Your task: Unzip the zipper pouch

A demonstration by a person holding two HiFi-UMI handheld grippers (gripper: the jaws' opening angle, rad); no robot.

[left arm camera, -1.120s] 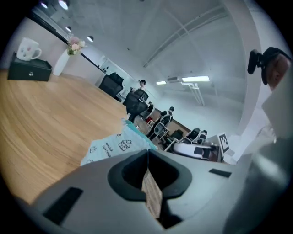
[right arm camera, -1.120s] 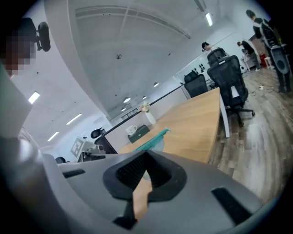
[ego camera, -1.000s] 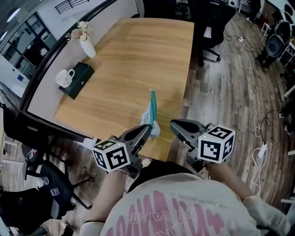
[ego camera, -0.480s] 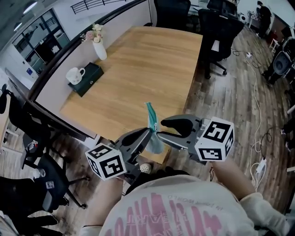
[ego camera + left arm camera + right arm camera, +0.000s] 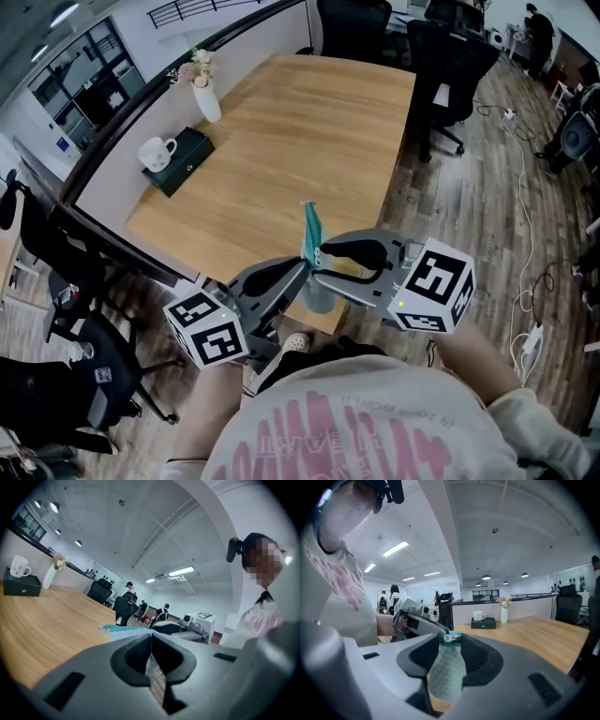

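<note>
Both tools up off the tabletop (image 5: 309, 131), meeting over its near edge, in front of the person's chest

Zipper pouch (image 5: 310, 230): held in the air between the two tools, not resting on anything. Teal zip edge stands up above the tool tips, pale body hangs below

Left tool (image 5: 298, 270): jaws pinched together on a thin bit of the pouch; in left gripper view only a sliver of patterned fabric shows in the slit, teal edge (image 5: 124, 629) runs off to the left beyond the tips. Prob. the anchor hand, holding the pouch taut so the zip has sth to pull against

Right tool (image 5: 326, 255): jaws closed on the pouch too, checked fabric (image 5: 446, 670) hanging down btwn them. Small white/teal zip pull (image 5: 452, 638) sits right at the tips. Can't tell if the pull itself is clamped or only the cloth just under it

Tools come in from opp. sides, tips nearly touching, so grips are close together at one end of the zip. Looks like setup for drawing the pull along; zip reads as not yet opened, though most of it is edge-on

Mug (image 5: 156, 152), black box (image 5: 183, 157), vase (image 5: 206, 101) well apart at far left, not involved
</note>
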